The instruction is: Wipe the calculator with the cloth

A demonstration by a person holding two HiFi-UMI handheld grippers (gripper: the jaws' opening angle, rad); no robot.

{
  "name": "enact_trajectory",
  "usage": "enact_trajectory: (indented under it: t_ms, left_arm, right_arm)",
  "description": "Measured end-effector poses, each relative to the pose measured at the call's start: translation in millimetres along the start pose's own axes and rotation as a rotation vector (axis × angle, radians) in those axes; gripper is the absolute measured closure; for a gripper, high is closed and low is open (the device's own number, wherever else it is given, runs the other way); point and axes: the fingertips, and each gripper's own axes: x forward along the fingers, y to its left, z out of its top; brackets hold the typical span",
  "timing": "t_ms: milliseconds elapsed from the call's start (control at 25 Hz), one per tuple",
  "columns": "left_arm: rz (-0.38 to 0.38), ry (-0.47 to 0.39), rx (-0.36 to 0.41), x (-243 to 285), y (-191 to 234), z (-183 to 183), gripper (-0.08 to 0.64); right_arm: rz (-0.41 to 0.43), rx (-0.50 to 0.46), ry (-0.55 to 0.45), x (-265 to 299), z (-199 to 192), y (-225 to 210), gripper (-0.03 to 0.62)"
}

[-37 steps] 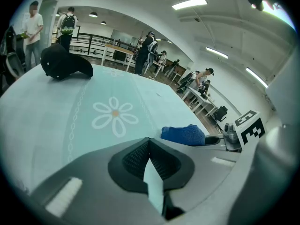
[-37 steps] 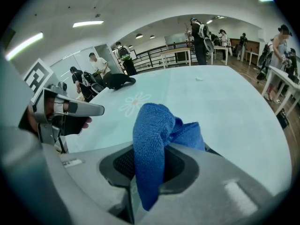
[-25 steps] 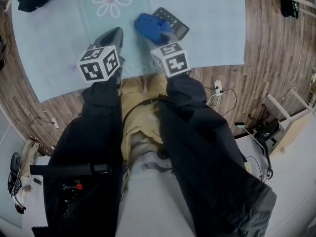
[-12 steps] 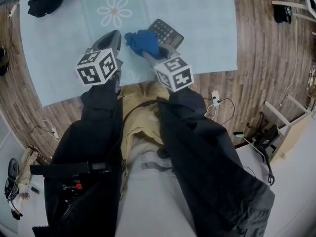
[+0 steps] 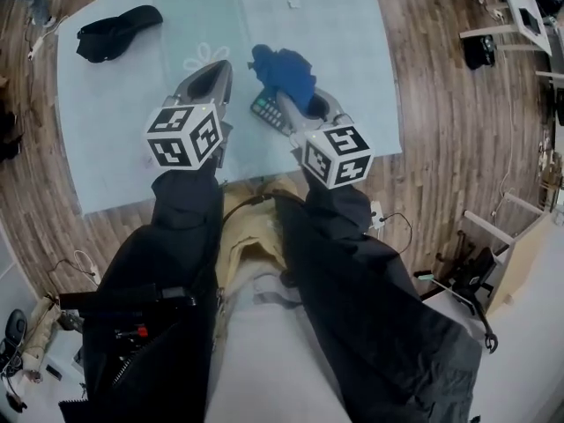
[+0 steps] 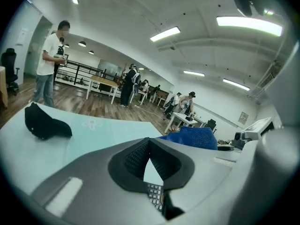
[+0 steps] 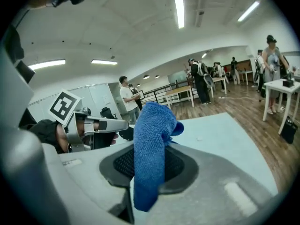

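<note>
My right tongs [image 5: 298, 97] are clenched on the blue cloth [image 5: 284, 70]. In the right gripper view the cloth [image 7: 152, 139] sits squeezed between the two jaws. Some of it sticks up past them and some hangs down.

My left tongs [image 5: 218, 67] are clenched too, but they grasp nothing. In the left gripper view the jaw tips meet. Below them is a small gap, and through it I see the mat and a few calculator keys [image 6: 154, 197].

The calculator [image 5: 267, 111] lies flat on the light blue mat [image 5: 344, 33]. It sits between my two tongs, just beside the left ones. The right tongs and the cloth cover part of it, so I only see its near end with the keys. The cloth bunches up over its far end. I cannot tell if the cloth touches the calculator.

The mat has white flower shapes on it and lies on the wooden floor [image 5: 441, 104]. A black cap [image 5: 115, 32] rests on the mat, well apart from the calculator, off to my left.
</note>
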Motion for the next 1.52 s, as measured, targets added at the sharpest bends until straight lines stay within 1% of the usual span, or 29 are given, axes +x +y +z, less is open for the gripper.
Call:
enact_trajectory:
  t_ms: [200,360,480,680,880,1120,1520]
  left_arm:
    - [-0.041,-0.111,0.081,-15,-34,52,0.563]
    - [-0.039,-0.182,0.107,-33,-53,79,0.563]
    - [-0.056,-0.240,0.142,-43,-68,102,0.563]
    - [-0.072,-0.289,0.205,-53,-86,124,0.563]
    - [-0.082,-0.323,0.256,-68,-103,134,0.563]
    - [-0.102,-0.341,0.298,-69,-116,140,0.563]
    - [-0.099,-0.376,0.329,-81,-121,149,0.563]
  right_arm:
    - [-0.069,-0.071,-0.139,-31,59,3,0.497]
    - [-0.123,-0.121,-0.237,-60,92,9,0.495]
    - [-0.151,-0.148,-0.315,-77,117,14,0.495]
    - [-0.187,-0.187,-0.419,-99,153,24,0.495]
    - [-0.200,-0.218,-0.465,-114,170,38,0.495]
    - [-0.194,-0.236,-0.489,-118,175,43,0.492]
    - [-0.205,-0.258,-0.524,-123,182,51,0.493]
